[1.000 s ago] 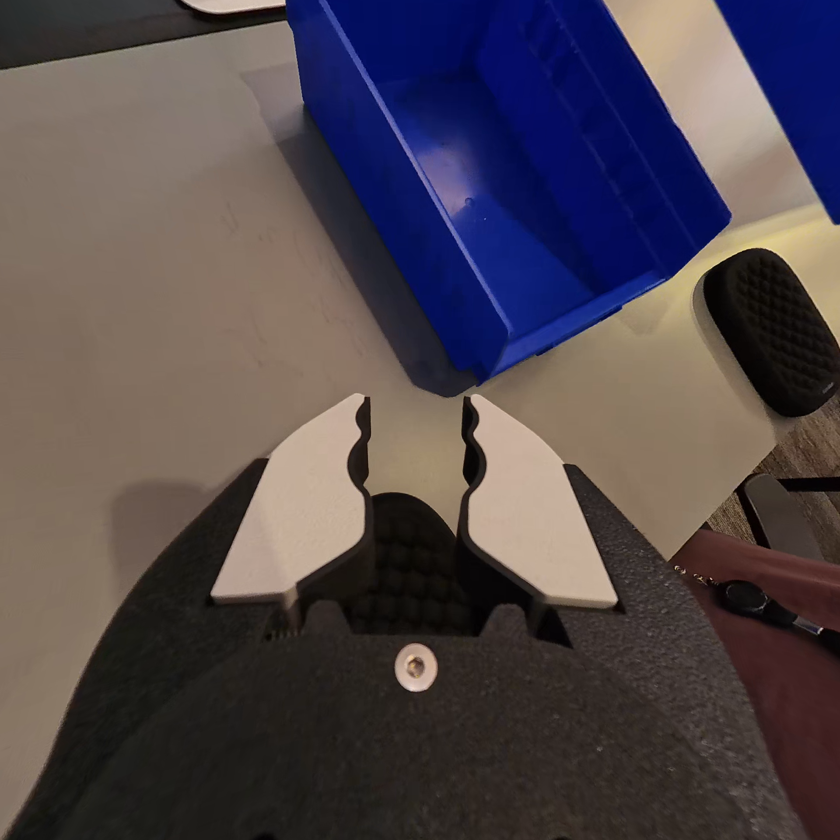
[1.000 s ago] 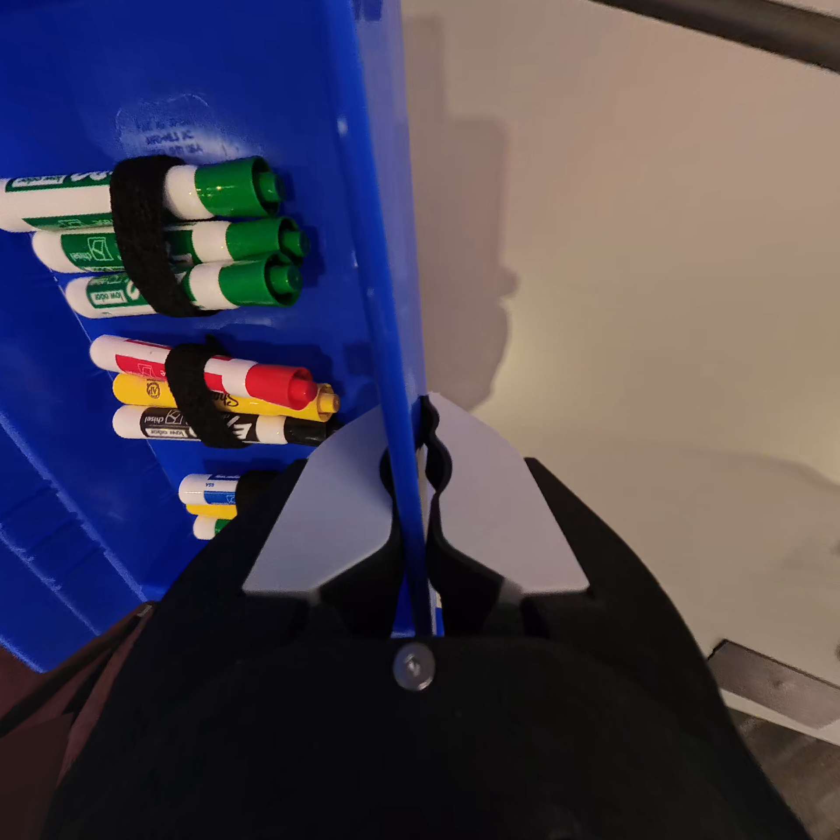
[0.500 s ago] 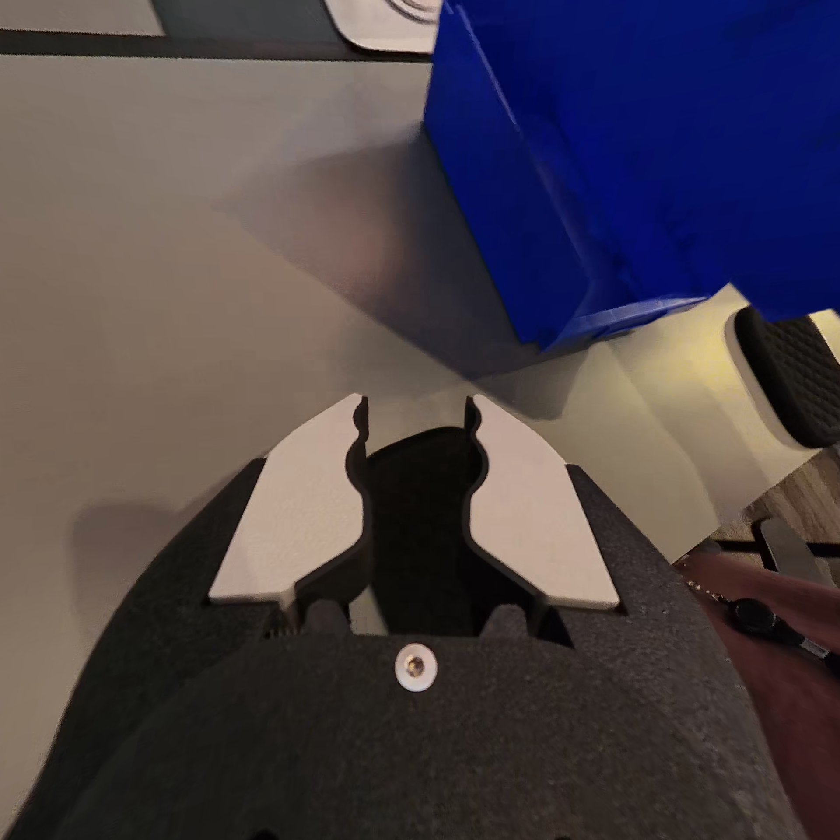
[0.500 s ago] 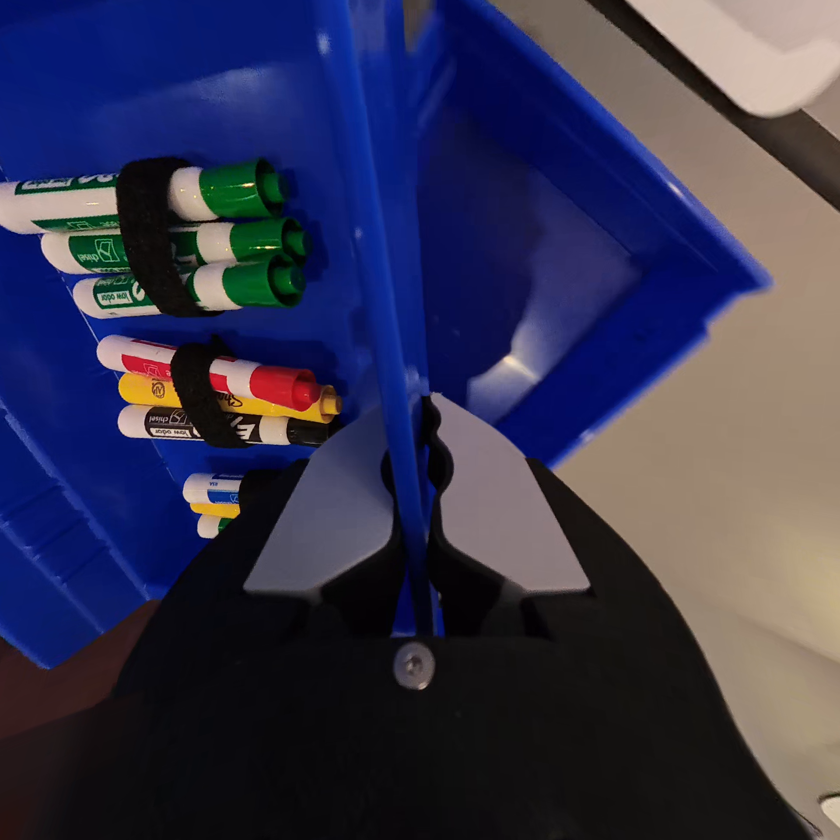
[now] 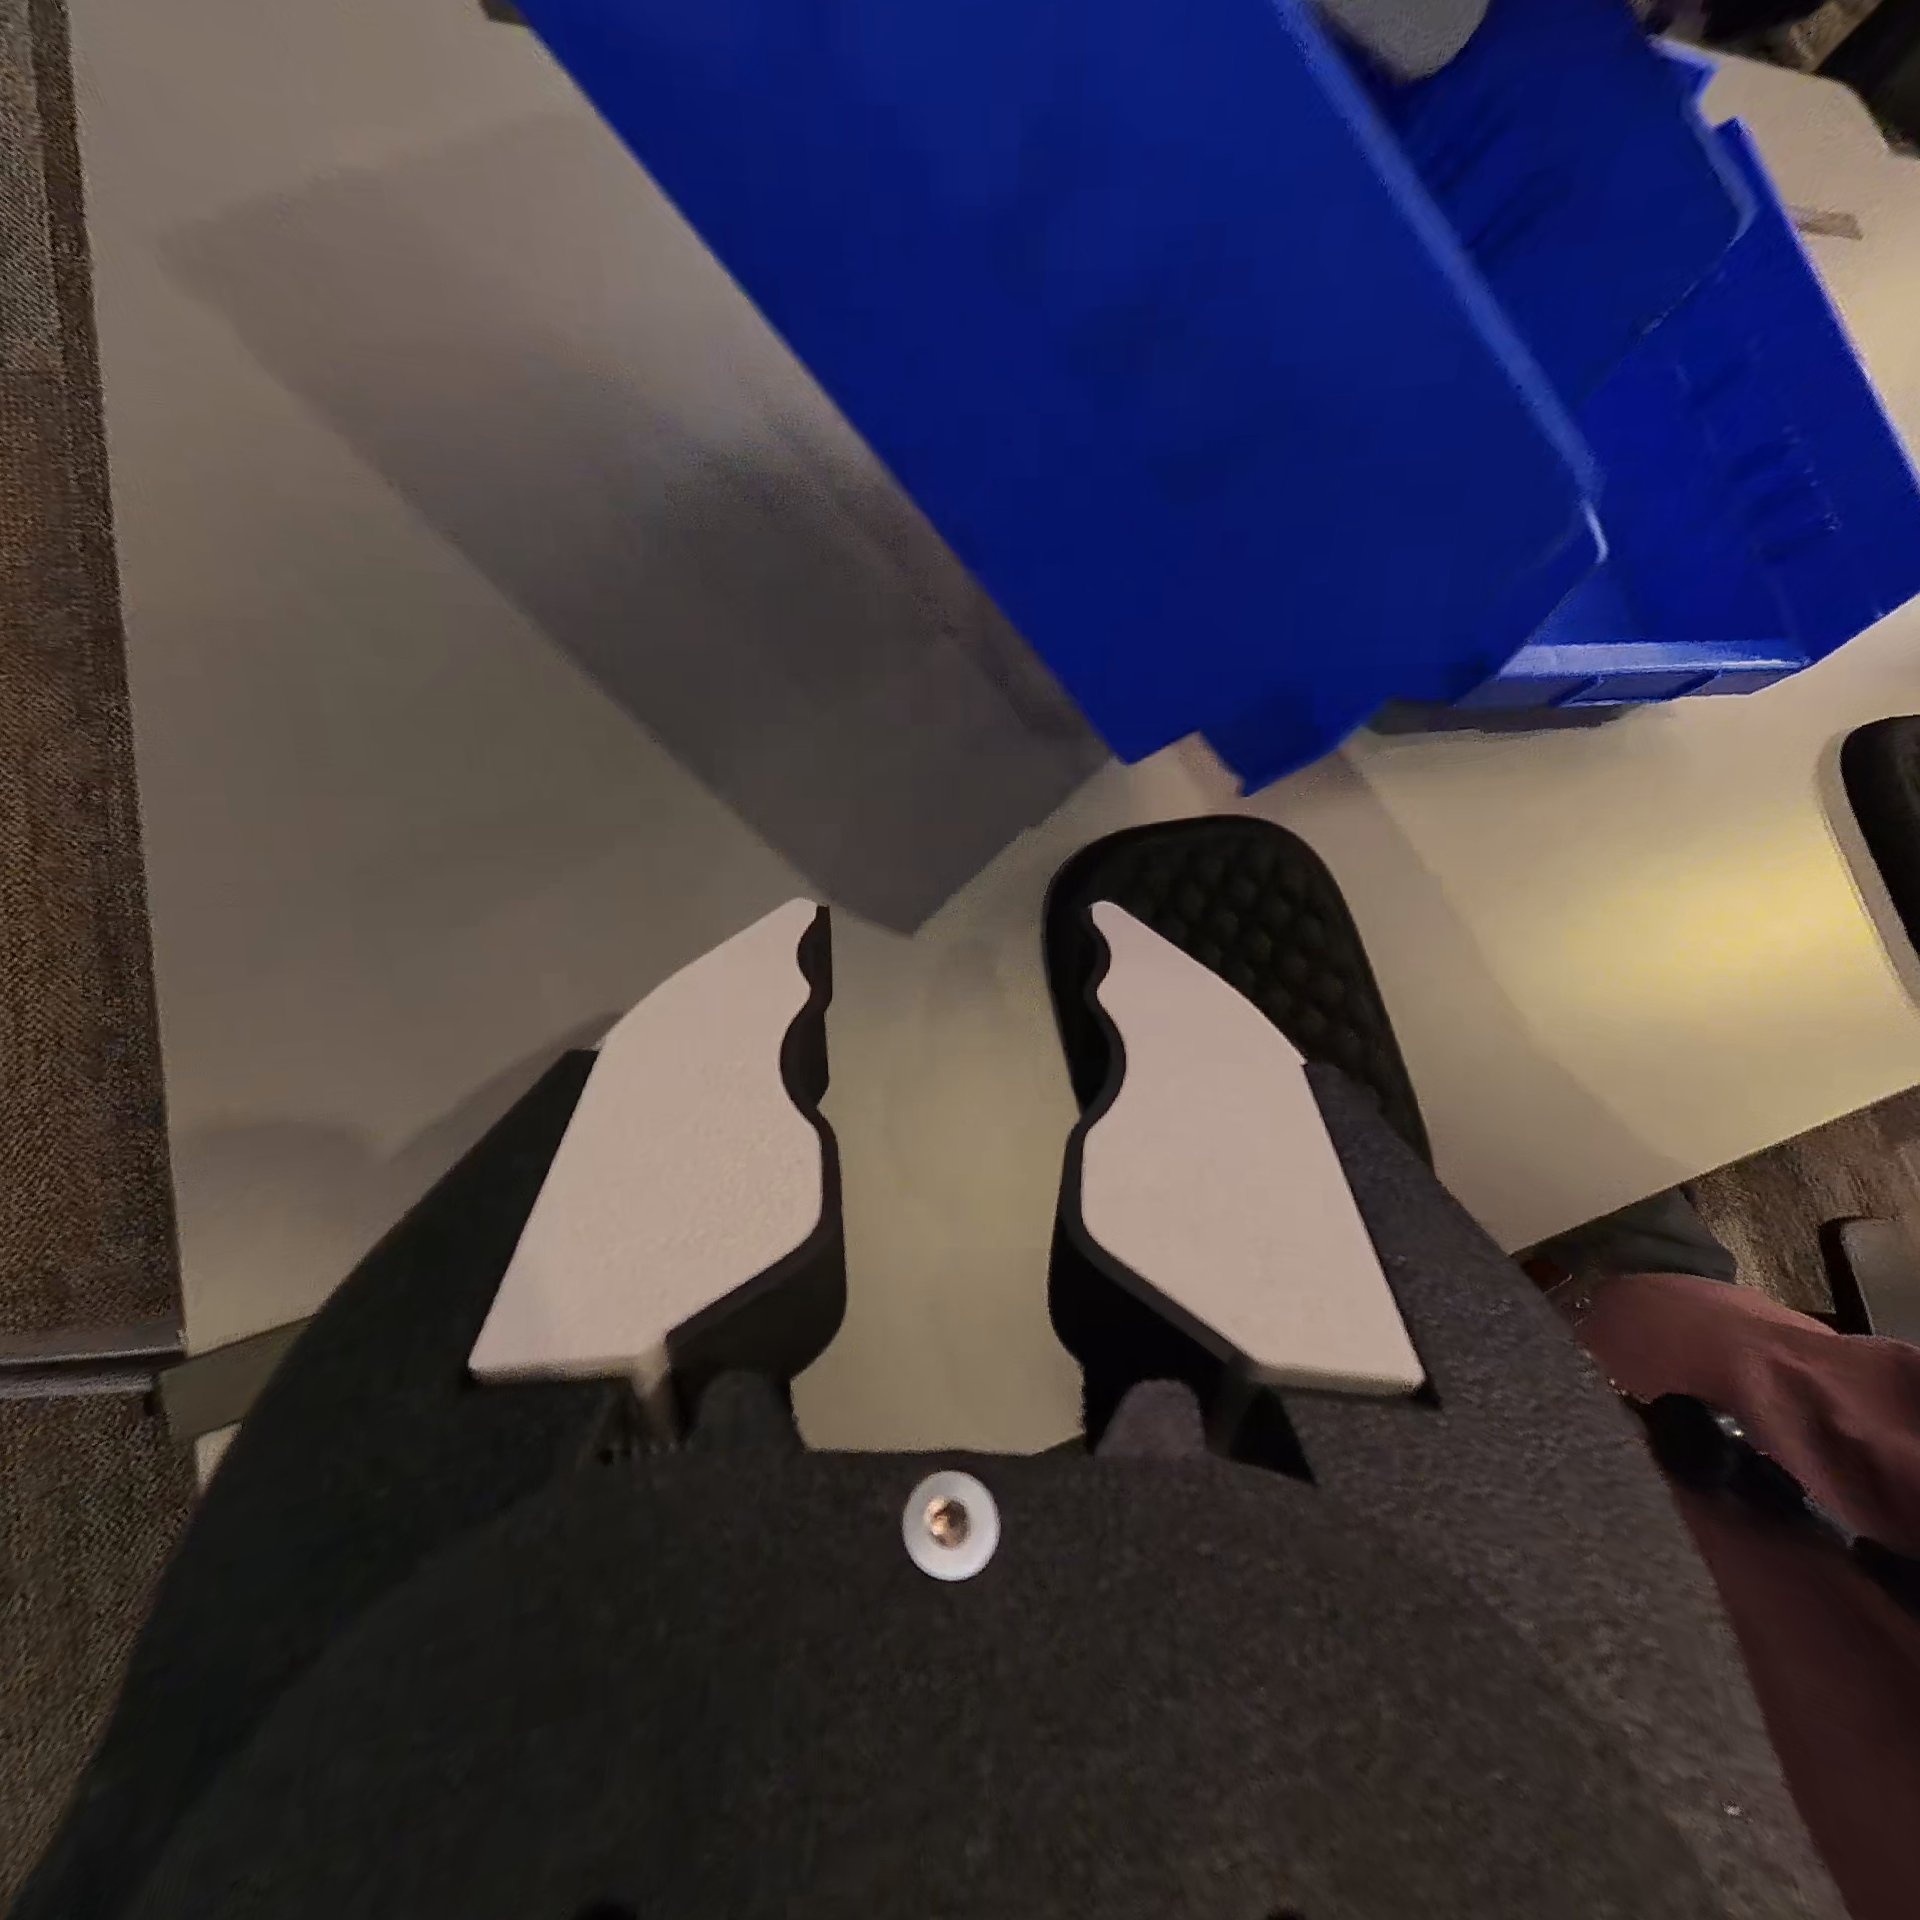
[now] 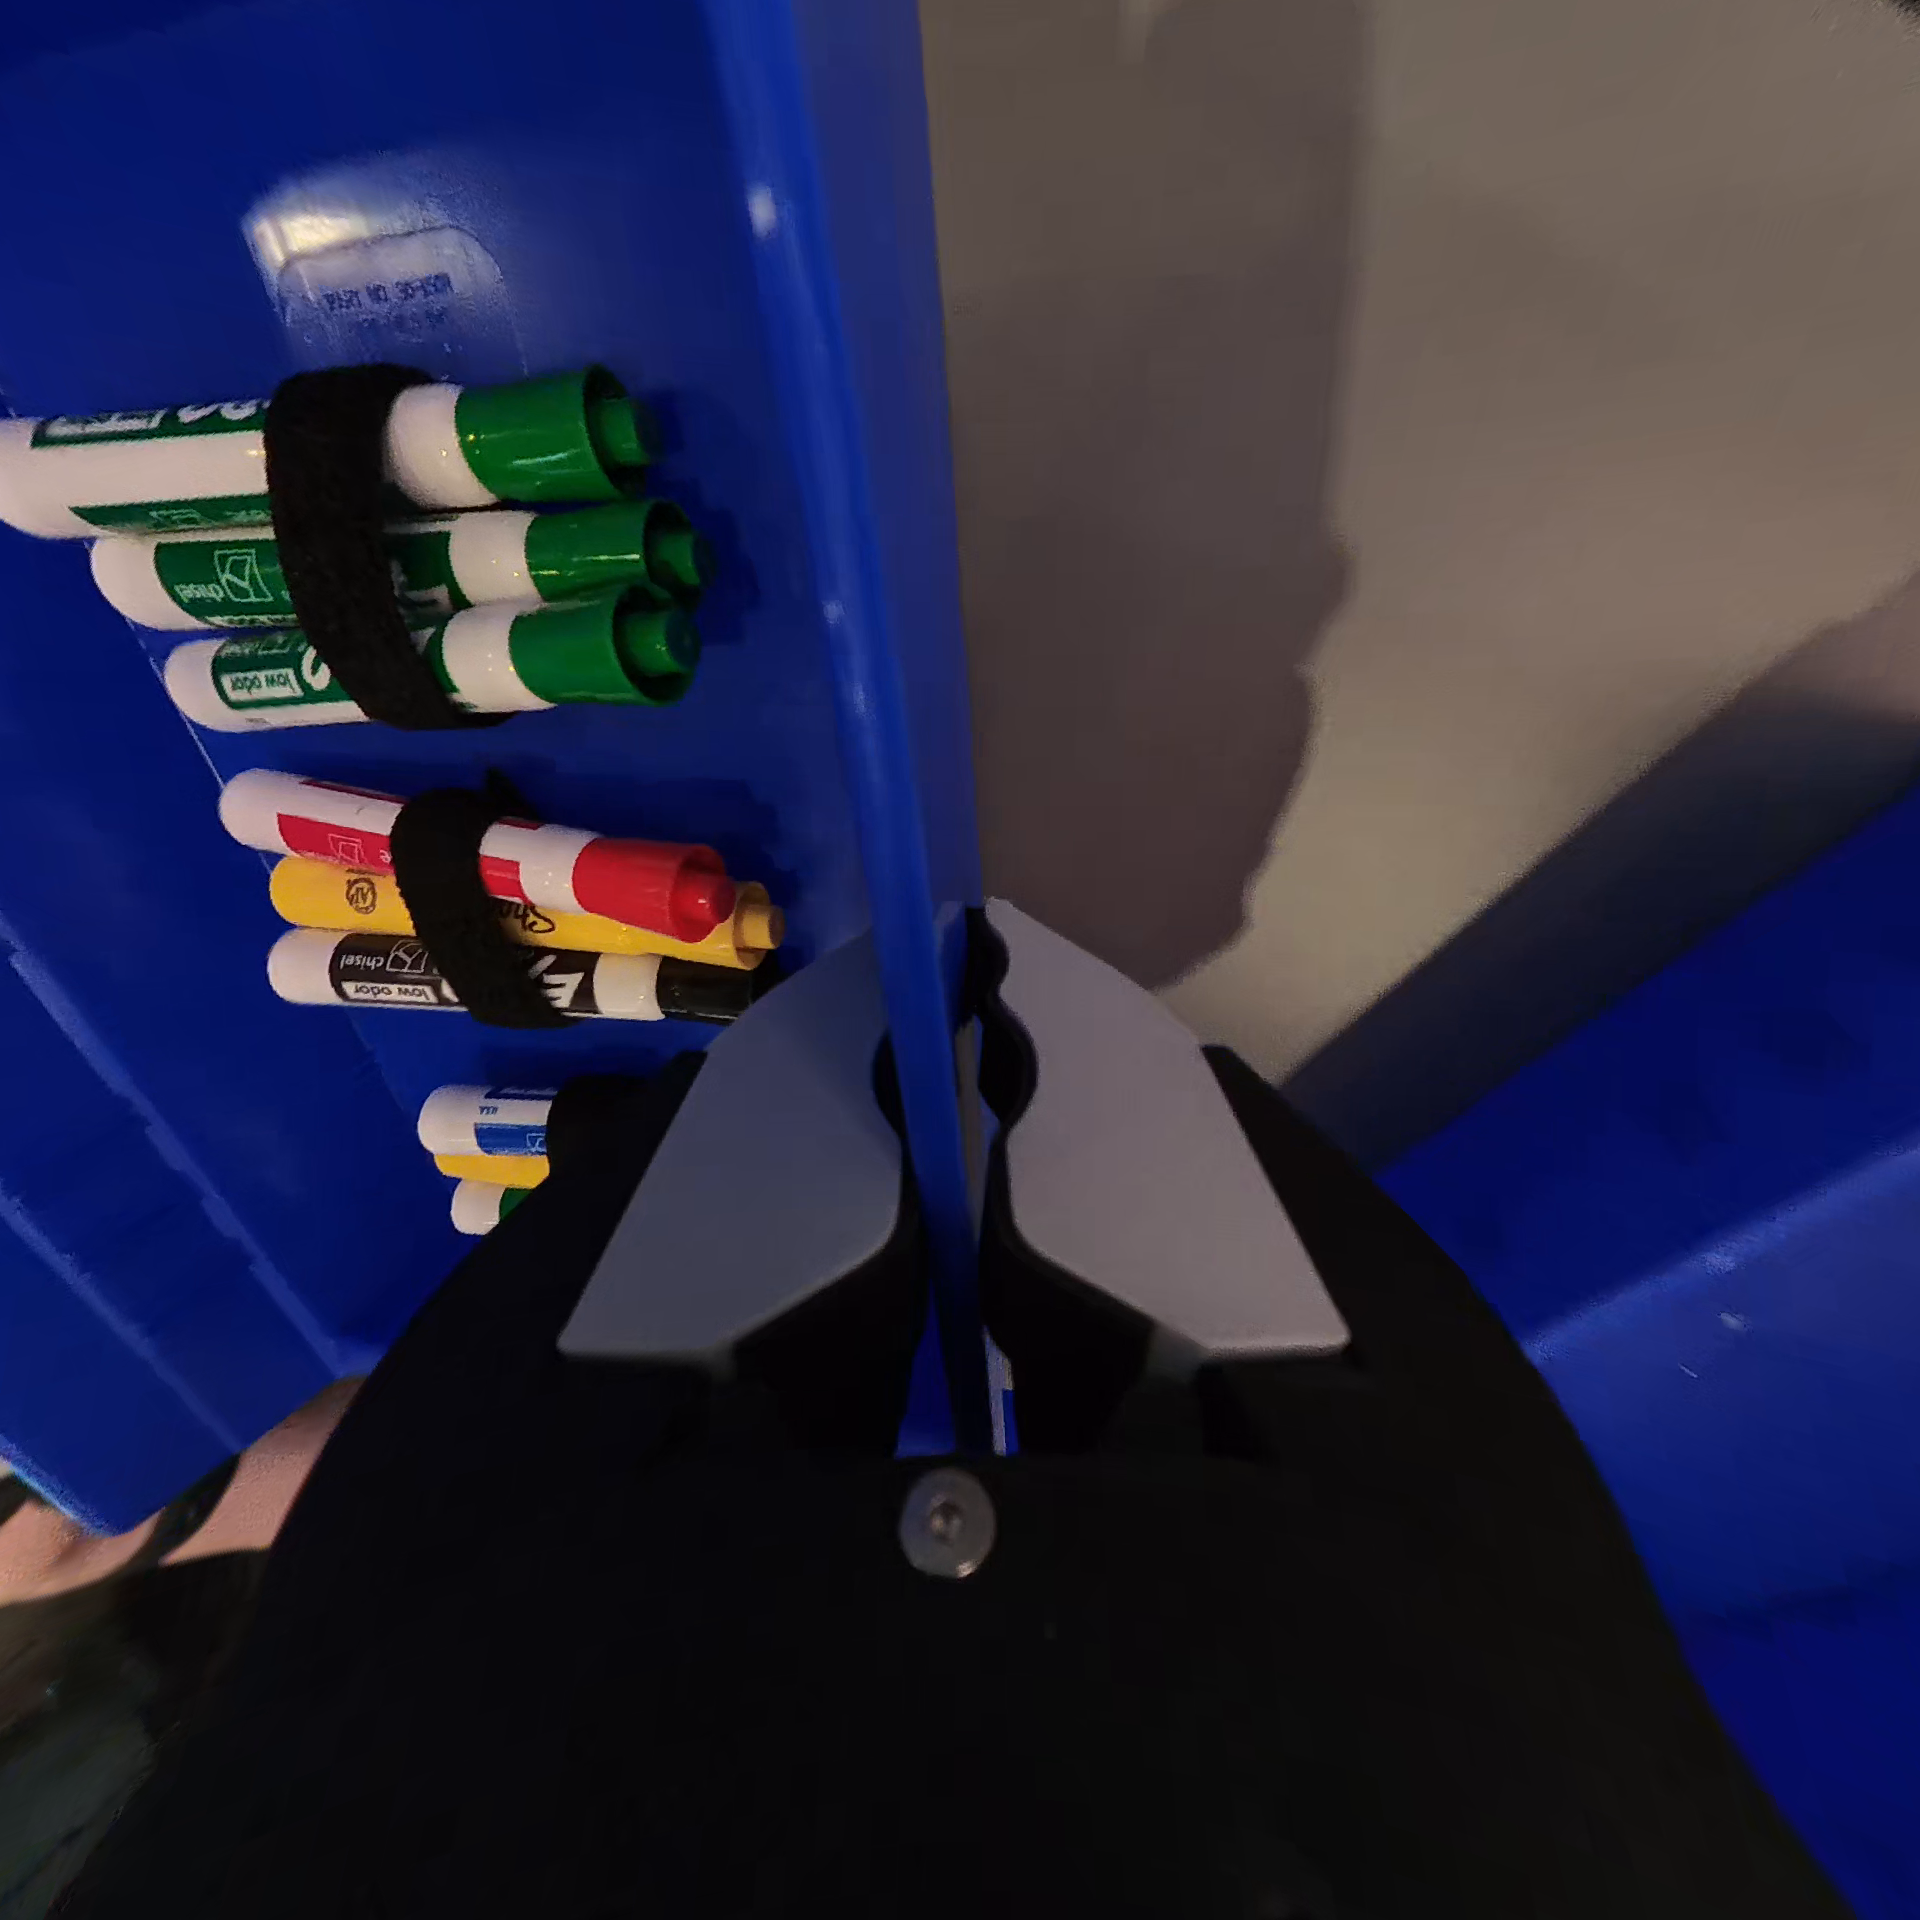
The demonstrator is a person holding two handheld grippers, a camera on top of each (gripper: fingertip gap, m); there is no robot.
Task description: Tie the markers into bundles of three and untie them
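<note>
Pale desk (image 5: 436, 790) under dim light, crossed by the broad shadow of a blue bin (image 6: 312, 208) lifted clear of it. Right gripper (image 6: 971, 914) with jaws pinched tight on the bin's side wall, carrying it tilted. Inside, against the bin floor: three green markers (image 6: 436, 551) bound by a black strap (image 6: 343, 551); below them a red, yellow and black trio (image 6: 520, 904) likewise strapped; a third bundle (image 6: 488, 1153) half hidden behind the gripper. Second blue bin (image 6: 1683, 1195) just beside, contents out of view. Left gripper (image 5: 956, 920) low over the desk, jaws parted and holding nothing, near a black textured pad (image 5: 1288, 935). Bundling seemingly done for at least two sets; untying apparently still ahead.
</note>
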